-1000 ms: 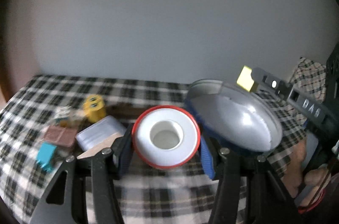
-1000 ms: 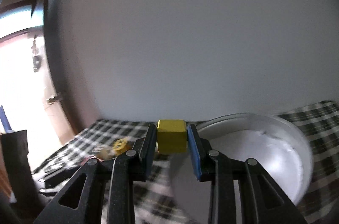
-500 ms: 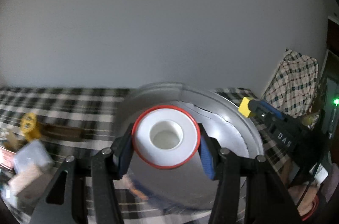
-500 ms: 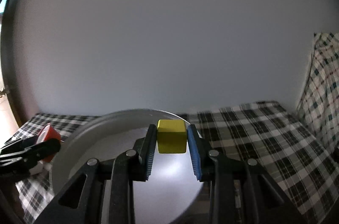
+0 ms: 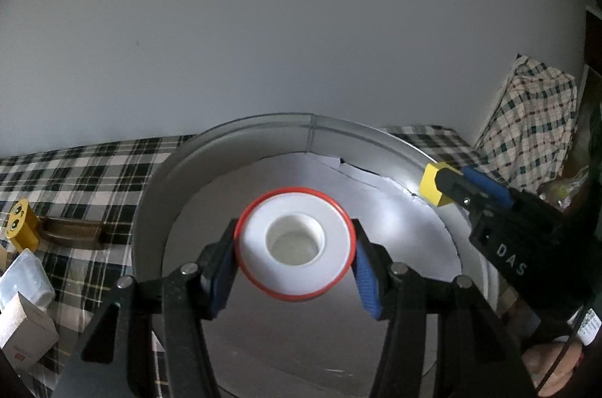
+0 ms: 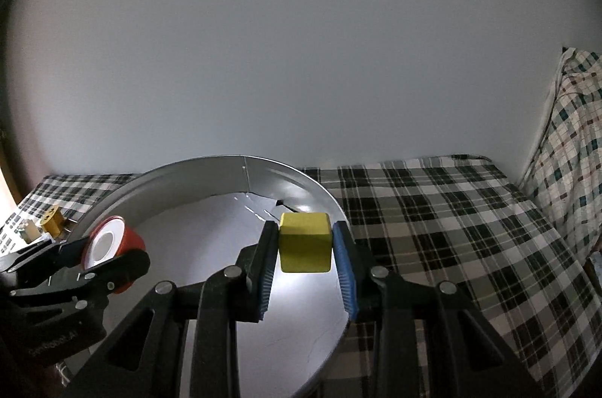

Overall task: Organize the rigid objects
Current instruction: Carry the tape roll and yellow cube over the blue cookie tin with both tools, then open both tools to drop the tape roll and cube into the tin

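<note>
Over basin [image 5: 150, 210]: left gripper [image 5: 295, 257] clamped on spool [image 5: 295, 249], right gripper [image 6: 304, 247] clamped on cube [image 6: 304, 242]. Neither released yet. Beside basin, yellow block [image 5: 20, 223] and boxes [image 5: 22, 319] left to collect.

Black gripper [image 5: 295, 257] frames, blue ribbed fingers [image 5: 367, 285], silver screws, "DAS" lettering.

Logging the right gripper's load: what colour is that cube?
Yellow cube; clearest in the right wrist view.
</note>
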The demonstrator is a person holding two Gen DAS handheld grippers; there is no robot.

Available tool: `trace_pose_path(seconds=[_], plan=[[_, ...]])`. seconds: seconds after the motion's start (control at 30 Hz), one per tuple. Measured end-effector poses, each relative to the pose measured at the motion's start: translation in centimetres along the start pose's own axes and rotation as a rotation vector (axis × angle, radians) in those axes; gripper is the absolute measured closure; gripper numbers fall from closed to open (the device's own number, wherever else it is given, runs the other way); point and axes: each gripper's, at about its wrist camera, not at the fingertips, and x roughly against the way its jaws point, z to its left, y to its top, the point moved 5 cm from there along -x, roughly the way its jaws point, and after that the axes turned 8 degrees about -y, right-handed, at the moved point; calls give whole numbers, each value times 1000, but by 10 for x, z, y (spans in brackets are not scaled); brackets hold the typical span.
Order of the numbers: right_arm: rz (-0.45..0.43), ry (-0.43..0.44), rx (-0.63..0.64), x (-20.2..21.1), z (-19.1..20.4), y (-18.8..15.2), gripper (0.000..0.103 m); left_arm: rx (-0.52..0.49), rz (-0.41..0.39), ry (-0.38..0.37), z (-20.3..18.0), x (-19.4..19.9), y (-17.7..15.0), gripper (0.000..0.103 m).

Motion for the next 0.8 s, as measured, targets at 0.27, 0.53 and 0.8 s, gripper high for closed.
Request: trace_pose_path(seconds=[0.27, 0.53, 0.8], plan=[[-61, 27, -112, 8, -27, 10, 34, 2, -129, 61, 12, 35, 12, 1], [-268, -70, -355, 42, -74, 17, 10, -21, -318, 344, 69, 106, 11, 0], [-277, -88, -279, 39, -53, 7, 10, -9, -269, 404, 98, 110, -21, 0]])
